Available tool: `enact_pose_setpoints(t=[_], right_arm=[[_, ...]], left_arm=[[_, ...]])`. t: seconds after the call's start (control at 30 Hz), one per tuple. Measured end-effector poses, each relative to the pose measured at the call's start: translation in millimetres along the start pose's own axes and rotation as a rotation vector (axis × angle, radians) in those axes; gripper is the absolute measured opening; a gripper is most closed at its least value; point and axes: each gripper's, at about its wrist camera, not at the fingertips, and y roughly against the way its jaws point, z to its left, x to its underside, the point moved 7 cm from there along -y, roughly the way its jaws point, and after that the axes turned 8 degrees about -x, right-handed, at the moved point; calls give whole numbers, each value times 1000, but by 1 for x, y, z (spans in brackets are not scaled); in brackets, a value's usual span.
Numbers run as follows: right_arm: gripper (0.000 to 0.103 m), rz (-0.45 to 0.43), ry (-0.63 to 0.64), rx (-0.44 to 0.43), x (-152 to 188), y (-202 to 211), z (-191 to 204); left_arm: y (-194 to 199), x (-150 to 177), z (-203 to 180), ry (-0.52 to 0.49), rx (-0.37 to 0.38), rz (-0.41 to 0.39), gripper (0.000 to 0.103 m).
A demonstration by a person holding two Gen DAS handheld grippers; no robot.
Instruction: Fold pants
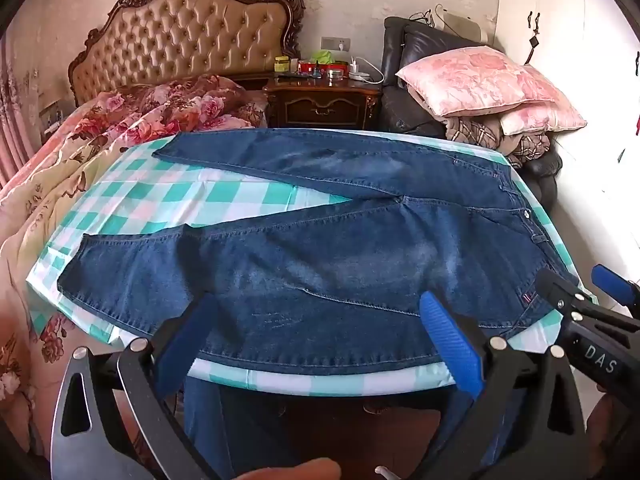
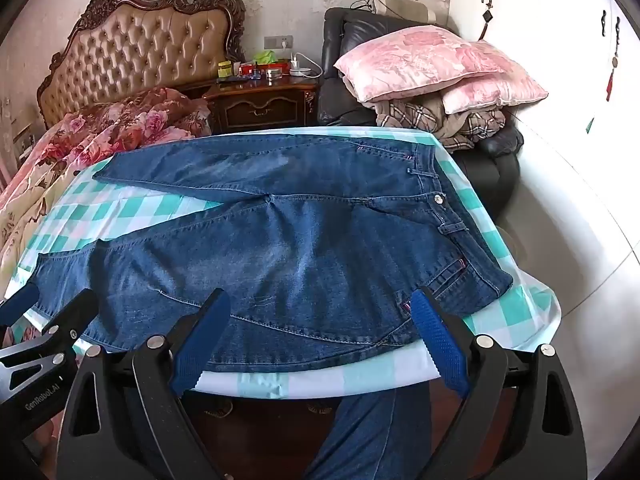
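Note:
A pair of blue jeans lies flat and spread on a table with a teal-and-white checked cloth. The waistband is at the right and the two legs run left, splayed apart. The jeans also show in the right wrist view. My left gripper is open and empty, hovering over the near leg by the table's front edge. My right gripper is open and empty, hovering over the near hip area. Each gripper shows at the edge of the other's view: the right gripper, the left gripper.
A bed with a floral quilt stands at the left. A dark nightstand with small items is behind the table. A black armchair with pink pillows is at the back right. White cupboards line the right wall.

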Motion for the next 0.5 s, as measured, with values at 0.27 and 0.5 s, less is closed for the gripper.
enact_pose_setpoints(t=[0.27,0.5], right_arm=[[88,1,-2,-2,0,0,0],[88,0,-2,-2,0,0,1]], left_arm=[[-2,3,-3,-4,0,15,102],[-6,5,-5,-5,8,20,102]])
